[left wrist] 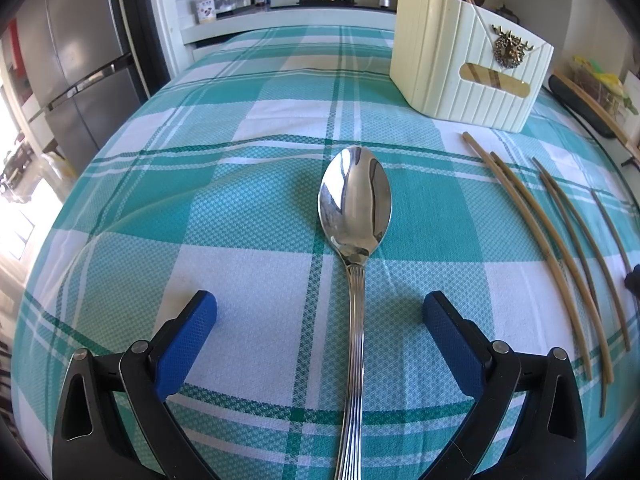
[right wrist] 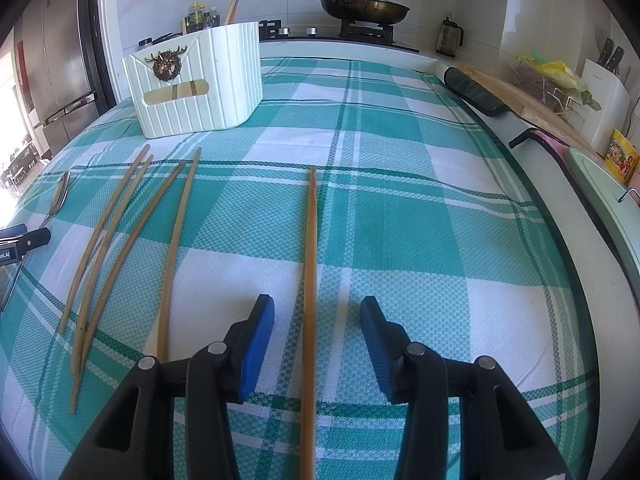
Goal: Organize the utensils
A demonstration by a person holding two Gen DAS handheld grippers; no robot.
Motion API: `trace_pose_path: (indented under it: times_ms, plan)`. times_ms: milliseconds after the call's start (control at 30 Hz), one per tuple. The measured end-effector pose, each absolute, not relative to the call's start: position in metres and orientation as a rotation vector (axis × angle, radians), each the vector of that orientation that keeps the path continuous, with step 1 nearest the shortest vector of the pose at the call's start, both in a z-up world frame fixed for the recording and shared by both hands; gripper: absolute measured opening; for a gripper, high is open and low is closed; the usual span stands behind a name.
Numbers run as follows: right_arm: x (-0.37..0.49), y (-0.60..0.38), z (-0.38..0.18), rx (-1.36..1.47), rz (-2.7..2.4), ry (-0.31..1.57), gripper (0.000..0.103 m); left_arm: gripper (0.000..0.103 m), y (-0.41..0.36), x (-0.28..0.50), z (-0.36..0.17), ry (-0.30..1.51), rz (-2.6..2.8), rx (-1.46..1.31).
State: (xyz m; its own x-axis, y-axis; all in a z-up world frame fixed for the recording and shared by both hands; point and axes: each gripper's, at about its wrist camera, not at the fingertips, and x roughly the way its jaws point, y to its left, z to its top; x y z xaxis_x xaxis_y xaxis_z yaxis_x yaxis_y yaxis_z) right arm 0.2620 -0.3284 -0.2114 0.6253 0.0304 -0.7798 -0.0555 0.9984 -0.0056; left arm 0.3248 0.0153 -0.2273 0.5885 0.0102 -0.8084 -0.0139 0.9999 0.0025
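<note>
— Steel spoon lies between the spread left gripper; lone chopstick between the spread right gripper.
— Close low on each (slowly), then carry to the holder.

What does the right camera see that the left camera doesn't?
Only the right view shows the right gripper, open around a lone chopstick, plus a knife block. Only the left view shows the left gripper, open around the spoon's handle. Both share the spoon, the cream holder, four chopsticks, the pan and the checked cloth.
</note>
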Motion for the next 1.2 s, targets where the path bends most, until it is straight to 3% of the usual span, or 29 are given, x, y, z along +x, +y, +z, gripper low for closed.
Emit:
trace_pose_path:
  times_ms: [500, 633, 1033, 1100, 1133, 1167, 1200]
  plan:
    - [0.261, -0.332, -0.211, -0.009, 0.059, 0.894, 0.046, 0.102, 0.021, 0.318, -0.225, 0.974, -0.097, 0.034]
    - [0.258, -0.333, -0.211, 0.009, 0.097, 0.905, 0.061, 0.102, 0.028, 0.318, -0.222, 1.049, -0.141, 0.07]
    - [0.306, -0.333, -0.208, -0.072, 0.138, 1.084, 0.061, 0.103, 0.009, 0.372, -0.22, 1.113, -0.098, 0.14]
    - [0.325, -0.331, -0.208, -0.065, 0.138, 1.098, 0.061, 0.1, 0.005, 0.382, -0.22, 1.112, -0.087, 0.136]
    - [0.335, -0.328, -0.207, -0.063, 0.134, 1.101, 0.057, 0.091, 0.003, 0.386, -0.219, 1.112, -0.095, 0.121]
    - [0.346, -0.326, -0.207, -0.056, 0.133, 1.105, 0.043, 0.077, 0.002, 0.39, -0.217, 1.111, -0.121, 0.097]
    - [0.355, -0.325, -0.206, -0.048, 0.127, 1.11, 0.031, 0.069, 0.0, 0.391, -0.215, 1.105, -0.129, 0.094]
